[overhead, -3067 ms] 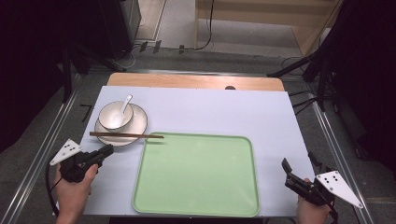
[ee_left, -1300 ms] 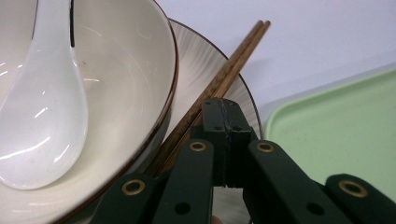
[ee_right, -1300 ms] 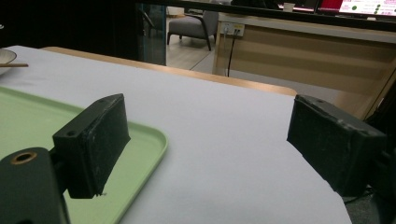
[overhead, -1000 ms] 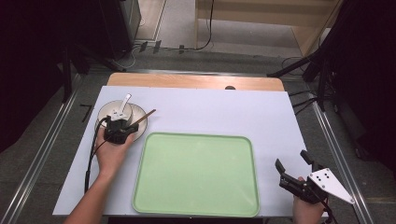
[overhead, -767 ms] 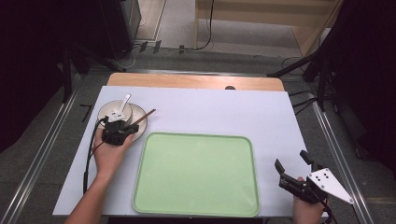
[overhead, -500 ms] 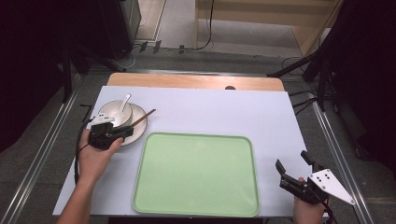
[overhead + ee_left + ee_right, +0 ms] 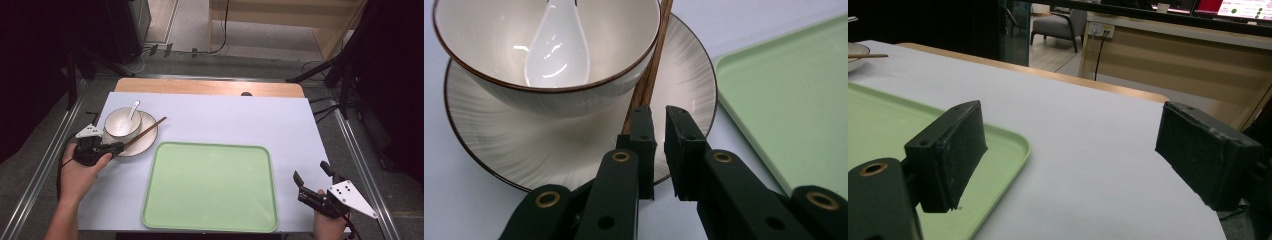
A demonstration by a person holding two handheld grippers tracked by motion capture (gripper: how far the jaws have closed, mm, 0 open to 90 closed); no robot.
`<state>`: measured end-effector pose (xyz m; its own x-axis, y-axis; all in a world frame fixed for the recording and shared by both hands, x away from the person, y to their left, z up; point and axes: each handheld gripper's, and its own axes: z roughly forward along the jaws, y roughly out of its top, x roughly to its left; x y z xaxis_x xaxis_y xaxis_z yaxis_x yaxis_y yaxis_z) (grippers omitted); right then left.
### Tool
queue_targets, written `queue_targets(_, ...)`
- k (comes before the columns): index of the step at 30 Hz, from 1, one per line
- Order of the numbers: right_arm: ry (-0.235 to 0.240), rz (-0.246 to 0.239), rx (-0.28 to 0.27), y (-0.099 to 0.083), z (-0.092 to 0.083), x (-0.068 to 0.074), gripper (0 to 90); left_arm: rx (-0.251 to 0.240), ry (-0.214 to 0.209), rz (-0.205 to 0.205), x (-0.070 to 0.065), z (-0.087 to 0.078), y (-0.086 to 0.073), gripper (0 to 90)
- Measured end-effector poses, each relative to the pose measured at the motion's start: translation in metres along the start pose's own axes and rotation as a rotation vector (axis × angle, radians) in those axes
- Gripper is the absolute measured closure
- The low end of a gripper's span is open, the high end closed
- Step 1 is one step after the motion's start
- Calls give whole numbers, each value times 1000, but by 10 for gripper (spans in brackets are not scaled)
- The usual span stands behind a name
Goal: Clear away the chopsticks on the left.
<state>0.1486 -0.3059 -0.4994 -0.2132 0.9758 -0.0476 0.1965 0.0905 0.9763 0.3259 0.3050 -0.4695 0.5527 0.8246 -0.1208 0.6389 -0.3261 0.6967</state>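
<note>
A cream bowl (image 7: 121, 123) with a white spoon (image 7: 133, 110) in it stands on a ribbed plate (image 7: 145, 141) at the table's left. Brown chopsticks (image 7: 147, 131) lie slanted over the plate's right side, leaning against the bowl (image 7: 624, 35). My left gripper (image 7: 119, 146) sits just short of their near end (image 7: 639, 97). Its jaws have just been closing and stand a narrow gap apart with nothing between them (image 7: 660, 117). My right gripper (image 7: 310, 172) rests wide open and empty at the near right, beside the green tray (image 7: 210, 187).
A white mat (image 7: 225, 117) covers the table, and a strip of wood (image 7: 200, 86) shows at its far edge. Metal rails run along both sides. Dark stands and cables crowd the floor behind. The tray's corner (image 7: 1013, 142) lies just left of the right gripper (image 7: 1068, 145).
My left hand has drawn back from over the plate, leftward and toward the person. It has let go of the chopsticks, which stay slanted across the plate. The right gripper has kept still.
</note>
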Motion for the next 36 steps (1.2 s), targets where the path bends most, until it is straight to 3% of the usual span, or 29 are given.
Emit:
queue_targets(6, 1, 4, 0, -1, 0, -1, 130, 19, 43, 14, -3, 10, -1, 807)
queue_targets(14, 10, -1, -1, 0, 0, 1, 130, 32, 49, 34, -8, 13, 1, 798)
queue_targets(23, 9, 9, 0, -1, 0, -1, 130, 26, 79, 29, -7, 13, 1, 764)
queue_targets(32, 18, 3, 2, -2, 1, 1, 130, 96, 87, 64, -13, 29, 3, 784)
queue_targets(36, 18, 5, 3, -2, 2, 1, 130, 103, 79, 67, -13, 32, 4, 795)
